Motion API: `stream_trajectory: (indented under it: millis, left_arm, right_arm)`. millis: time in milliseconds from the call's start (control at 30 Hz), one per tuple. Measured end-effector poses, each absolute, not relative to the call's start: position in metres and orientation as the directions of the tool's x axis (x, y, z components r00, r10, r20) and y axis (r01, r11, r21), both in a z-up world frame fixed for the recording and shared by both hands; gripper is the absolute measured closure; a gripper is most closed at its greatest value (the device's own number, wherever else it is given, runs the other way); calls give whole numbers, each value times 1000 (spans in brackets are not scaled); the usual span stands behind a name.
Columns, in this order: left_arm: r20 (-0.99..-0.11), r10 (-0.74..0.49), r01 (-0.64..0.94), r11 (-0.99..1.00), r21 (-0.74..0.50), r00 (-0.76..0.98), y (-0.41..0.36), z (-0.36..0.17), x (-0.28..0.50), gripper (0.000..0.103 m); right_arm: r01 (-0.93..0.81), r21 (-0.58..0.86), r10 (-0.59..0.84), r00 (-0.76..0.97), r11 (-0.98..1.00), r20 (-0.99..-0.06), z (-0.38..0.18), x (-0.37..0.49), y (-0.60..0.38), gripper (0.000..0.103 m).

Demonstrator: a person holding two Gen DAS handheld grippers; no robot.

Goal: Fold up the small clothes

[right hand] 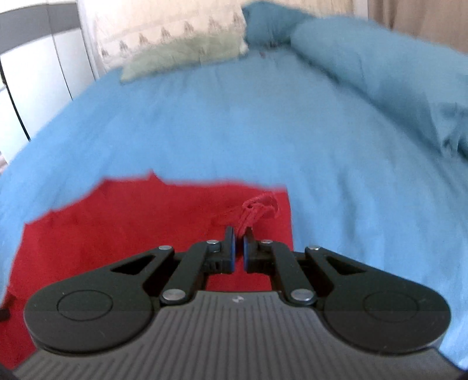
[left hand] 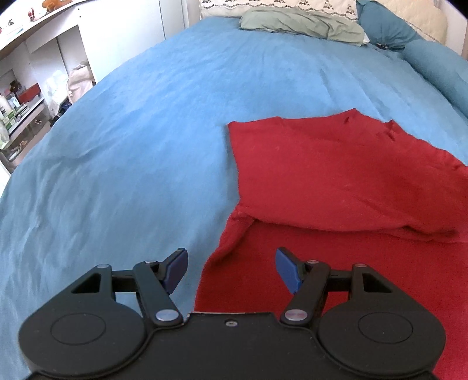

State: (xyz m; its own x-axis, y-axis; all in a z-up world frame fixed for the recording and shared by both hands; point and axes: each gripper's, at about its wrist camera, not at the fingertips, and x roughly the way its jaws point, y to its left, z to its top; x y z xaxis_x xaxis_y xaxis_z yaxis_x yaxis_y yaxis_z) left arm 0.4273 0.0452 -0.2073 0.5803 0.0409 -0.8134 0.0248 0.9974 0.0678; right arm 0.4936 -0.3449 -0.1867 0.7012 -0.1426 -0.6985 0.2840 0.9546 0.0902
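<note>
A red garment (left hand: 336, 181) lies on the blue bedspread (left hand: 131, 146), its far part folded back over the near part. My left gripper (left hand: 231, 269) is open and empty, just above the garment's near left edge. In the right wrist view the same red garment (right hand: 131, 216) lies flat. My right gripper (right hand: 239, 236) is shut on a bunched red bit of the garment (right hand: 257, 207) near its far right corner. This view is blurred.
Pillows and a grey-green cloth (left hand: 301, 23) lie at the head of the bed. A rolled blue duvet (right hand: 380, 73) runs along the right side. White shelves with clutter (left hand: 32, 87) stand left of the bed.
</note>
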Motion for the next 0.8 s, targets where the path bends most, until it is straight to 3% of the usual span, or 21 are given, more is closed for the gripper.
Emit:
stream_trajectory:
  millis: [100, 167, 233, 300, 500, 800]
  left_arm:
    - [-812, 52, 18, 997, 77, 581, 46, -210, 430, 32]
    - [-814, 57, 11, 997, 78, 578, 47, -211, 431, 32]
    - [-815, 57, 7, 997, 75, 576, 48, -211, 431, 32]
    - [-817, 56, 9, 997, 74, 574, 48, -210, 429, 32]
    - [-828, 53, 11, 997, 71, 559, 48, -212, 420, 32]
    - [-830, 57, 21, 996, 82, 555, 49, -215, 408, 32]
  right_arm:
    - [268, 57, -142, 666, 962, -732, -209, 494, -345, 81]
    - [300, 60, -160, 656, 952, -737, -215, 491, -347, 72]
    - [337, 40, -208, 665, 940, -717, -209, 484, -345, 30]
    - [338, 7, -250, 711, 941, -658, -199, 472, -335, 7]
    - [174, -26, -147, 736, 984, -661, -204, 465, -310, 4]
    - [163, 42, -77, 658, 986, -749, -244, 488, -332, 2]
